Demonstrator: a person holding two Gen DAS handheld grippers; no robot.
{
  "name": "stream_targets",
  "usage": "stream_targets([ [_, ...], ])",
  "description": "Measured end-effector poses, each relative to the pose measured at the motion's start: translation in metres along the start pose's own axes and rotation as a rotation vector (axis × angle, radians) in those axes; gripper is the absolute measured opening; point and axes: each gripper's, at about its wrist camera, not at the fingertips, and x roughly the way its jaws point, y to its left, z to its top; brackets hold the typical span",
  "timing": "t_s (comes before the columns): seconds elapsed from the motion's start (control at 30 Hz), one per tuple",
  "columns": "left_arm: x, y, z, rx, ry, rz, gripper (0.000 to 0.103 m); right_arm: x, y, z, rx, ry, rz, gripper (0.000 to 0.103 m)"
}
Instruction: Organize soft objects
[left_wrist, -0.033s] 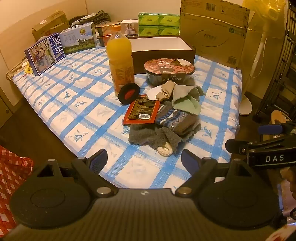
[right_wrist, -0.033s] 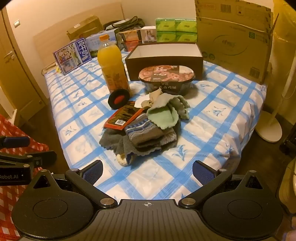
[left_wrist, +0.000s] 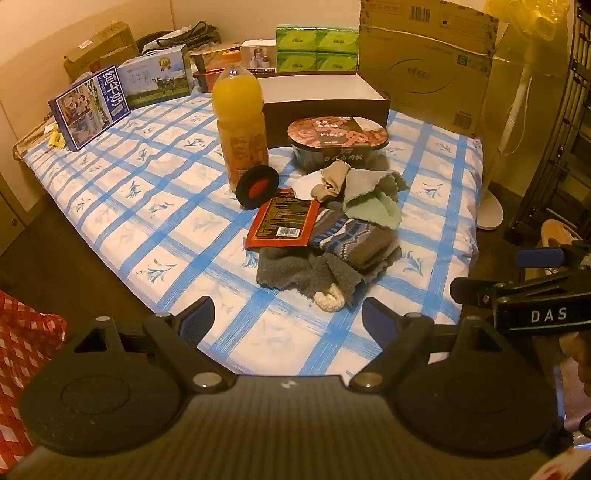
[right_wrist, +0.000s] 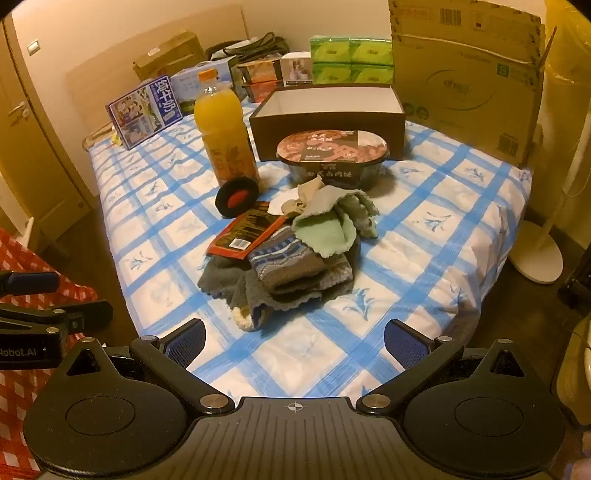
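A heap of soft things lies in the middle of the blue-checked table: a grey fuzzy cloth (left_wrist: 291, 271) (right_wrist: 221, 277), a patterned knit sock (left_wrist: 351, 240) (right_wrist: 284, 258), a pale green cloth (left_wrist: 373, 206) (right_wrist: 325, 229) and a beige sock (left_wrist: 332, 181) (right_wrist: 306, 192). A red snack packet (left_wrist: 284, 218) leans on the heap's left side. My left gripper (left_wrist: 288, 317) hangs open near the table's front edge, short of the heap. Beside it, my right gripper (right_wrist: 295, 339) is likewise open and holds nothing.
An open brown box (right_wrist: 328, 110) stands behind an instant-food bowl (right_wrist: 332, 155). An orange juice bottle (right_wrist: 225, 133) and a black disc with a red centre (right_wrist: 236, 199) are left of the heap. Cartons and tissue packs (right_wrist: 351, 59) line the back; a fan base (right_wrist: 535, 254) stands right.
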Motion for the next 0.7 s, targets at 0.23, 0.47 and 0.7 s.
stream_targets([
  [0.23, 0.0007, 0.0003, 0.0006, 0.001, -0.001, 0.006, 0.086, 0.0002, 0.0023, -0.0002, 0.000, 0.003, 0.004, 0.103],
  [0.47, 0.0009, -0.0004, 0.0002, 0.004, -0.002, 0.007, 0.086, 0.0016, -0.0008, -0.0005, 0.005, 0.001, 0.003, 0.103],
  [0.7, 0.0000, -0.0001, -0.0001, 0.004, -0.004, 0.005, 0.086, 0.0005, -0.0012, 0.0000, 0.004, 0.001, 0.002, 0.103],
])
